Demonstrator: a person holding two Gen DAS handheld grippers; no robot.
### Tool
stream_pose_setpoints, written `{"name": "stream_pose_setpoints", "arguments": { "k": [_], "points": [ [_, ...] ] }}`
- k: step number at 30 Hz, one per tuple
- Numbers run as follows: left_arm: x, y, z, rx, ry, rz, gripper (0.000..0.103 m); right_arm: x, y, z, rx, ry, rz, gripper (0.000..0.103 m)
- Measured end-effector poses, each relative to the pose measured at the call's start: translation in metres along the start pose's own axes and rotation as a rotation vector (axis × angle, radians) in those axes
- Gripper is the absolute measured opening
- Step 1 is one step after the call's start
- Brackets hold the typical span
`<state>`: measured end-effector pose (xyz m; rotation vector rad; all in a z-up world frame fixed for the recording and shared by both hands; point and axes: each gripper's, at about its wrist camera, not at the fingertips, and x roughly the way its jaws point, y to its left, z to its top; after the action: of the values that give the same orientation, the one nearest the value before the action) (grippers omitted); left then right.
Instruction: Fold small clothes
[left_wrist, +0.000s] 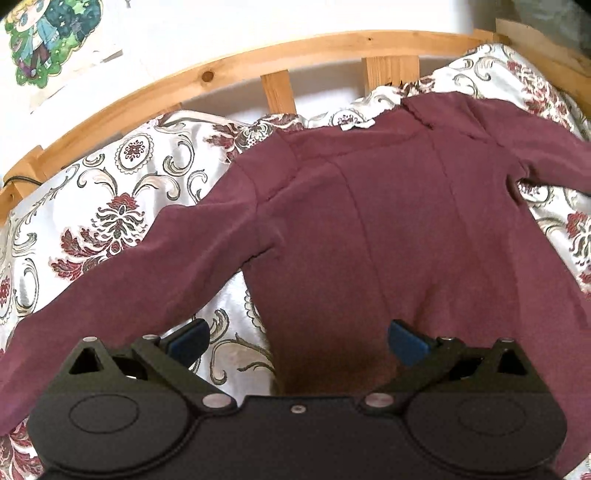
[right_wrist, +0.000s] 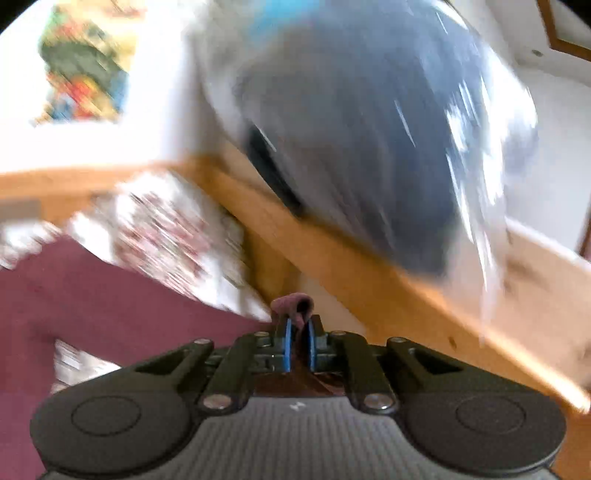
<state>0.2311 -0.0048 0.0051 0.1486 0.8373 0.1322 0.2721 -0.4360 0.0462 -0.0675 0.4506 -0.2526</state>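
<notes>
The maroon long-sleeved knit top (left_wrist: 369, 206) lay spread flat on the floral-patterned white bedspread (left_wrist: 110, 192), collar toward 12 o'clock near the curved wooden bed rail (left_wrist: 258, 55). The left hand-held gripper (left_wrist: 297, 341) pointed steeply downward over the hem, blue pads wide apart, nothing between them. The right hand-held gripper (right_wrist: 299, 343) pointed shallowly downward, jaws clamped on a fold of the top's fabric at 12 o'clock; surroundings were blurred.

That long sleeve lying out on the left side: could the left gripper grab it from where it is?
Probably yes. The left gripper is open and holds nothing, and the sleeve lies flat on the patterned bedspread just beyond its left finger, nothing covering it.
</notes>
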Motion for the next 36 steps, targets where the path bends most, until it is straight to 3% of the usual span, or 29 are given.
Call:
{"name": "stream_pose_setpoints", "arguments": {
  "k": [6, 11, 15, 20, 26, 27, 28, 30, 31, 33, 36],
  "points": [
    [-0.009, 0.011, 0.000, -0.029, -0.017, -0.011, 0.102, -0.061, 0.049, 0.057, -0.014, -0.114, 0.289, 0.011],
    [-0.017, 0.025, -0.004, -0.061, -0.026, -0.005, 0.102, -0.099, 0.114, 0.075, -0.086, -0.159, 0.566, 0.011],
    [-0.021, 0.041, -0.012, -0.092, -0.026, 0.015, 0.102, -0.109, 0.165, 0.060, -0.140, -0.103, 0.764, 0.011],
    [-0.021, 0.068, -0.028, -0.136, -0.027, 0.032, 0.102, -0.112, 0.226, 0.008, -0.224, 0.027, 0.907, 0.011],
    [-0.014, 0.100, -0.043, -0.225, -0.063, -0.036, 0.102, -0.123, 0.277, -0.071, -0.368, 0.146, 0.964, 0.018],
    [-0.012, 0.103, -0.043, -0.241, -0.066, -0.053, 0.102, -0.119, 0.278, -0.076, -0.359, 0.176, 0.982, 0.027],
    [-0.009, 0.105, -0.043, -0.256, -0.069, -0.069, 0.102, -0.117, 0.275, -0.082, -0.348, 0.209, 1.007, 0.047],
    [-0.004, 0.106, -0.040, -0.274, -0.080, -0.110, 0.102, -0.110, 0.272, -0.084, -0.320, 0.232, 1.050, 0.068],
    [-0.002, 0.106, -0.038, -0.275, -0.090, -0.135, 0.102, -0.105, 0.266, -0.082, -0.307, 0.230, 1.060, 0.072],
    [0.004, 0.101, -0.033, -0.270, -0.111, -0.187, 0.102, -0.090, 0.246, -0.074, -0.293, 0.222, 1.025, 0.076],
    [0.016, 0.085, -0.026, -0.242, -0.120, -0.276, 0.102, -0.051, 0.219, -0.053, -0.273, 0.174, 0.864, 0.078]
  ]
}}
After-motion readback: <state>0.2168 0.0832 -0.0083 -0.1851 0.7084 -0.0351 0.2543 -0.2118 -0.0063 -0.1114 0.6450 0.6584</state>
